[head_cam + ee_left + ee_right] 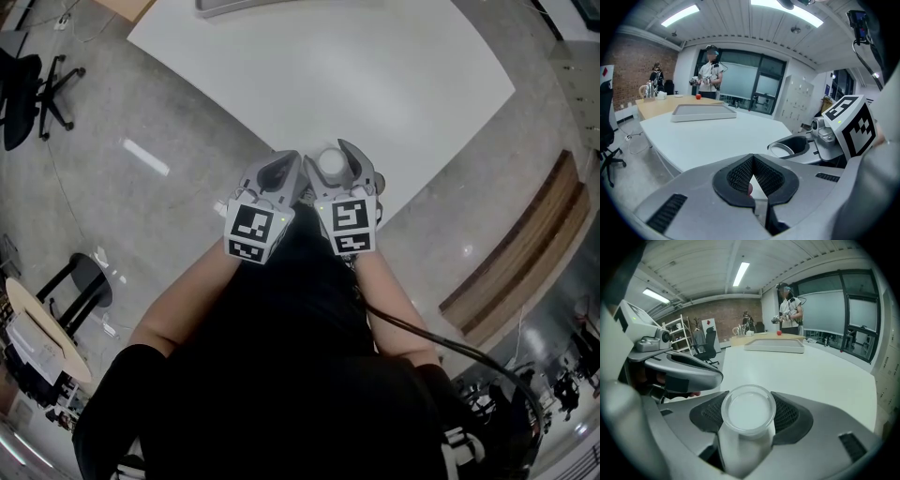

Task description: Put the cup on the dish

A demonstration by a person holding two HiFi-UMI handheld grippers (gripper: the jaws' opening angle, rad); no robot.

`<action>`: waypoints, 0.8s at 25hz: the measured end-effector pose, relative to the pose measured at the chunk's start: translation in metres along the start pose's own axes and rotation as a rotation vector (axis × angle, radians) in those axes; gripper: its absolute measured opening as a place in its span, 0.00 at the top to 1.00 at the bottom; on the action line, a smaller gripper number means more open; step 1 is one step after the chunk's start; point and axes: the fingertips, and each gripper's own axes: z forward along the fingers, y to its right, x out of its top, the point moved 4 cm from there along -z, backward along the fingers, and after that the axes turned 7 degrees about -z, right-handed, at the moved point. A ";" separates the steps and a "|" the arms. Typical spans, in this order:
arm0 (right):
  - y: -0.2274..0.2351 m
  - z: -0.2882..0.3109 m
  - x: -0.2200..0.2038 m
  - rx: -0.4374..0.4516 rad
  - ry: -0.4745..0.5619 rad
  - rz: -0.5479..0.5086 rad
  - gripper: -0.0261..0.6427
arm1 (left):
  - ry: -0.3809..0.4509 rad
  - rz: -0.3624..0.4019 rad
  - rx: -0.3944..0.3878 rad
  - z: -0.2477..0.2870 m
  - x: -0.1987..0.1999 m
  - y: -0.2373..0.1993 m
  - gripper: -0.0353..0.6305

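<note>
A small translucent white cup (332, 161) sits between the jaws of my right gripper (334, 153), which is shut on it; its round rim faces the camera in the right gripper view (748, 409). The cup's rim also shows in the left gripper view (781, 150). My left gripper (279, 166) is just left of the right one, shut and holding nothing, its dark pads (740, 174) meeting at the tips. Both hang over the near edge of the white table (375, 84). A shallow grey tray (703, 111) lies at the table's far end (774, 344). No other dish is in view.
A black office chair (28, 89) and a small round side table (37, 328) stand on the floor to the left, a wooden bench (525, 244) to the right. Beyond the tray, a person (710, 75) stands by a wooden table bearing a red apple (698, 96).
</note>
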 end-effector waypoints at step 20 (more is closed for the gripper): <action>-0.003 -0.086 0.060 -0.013 0.111 -0.068 0.58 | 0.144 0.054 0.012 -0.054 0.063 0.045 0.95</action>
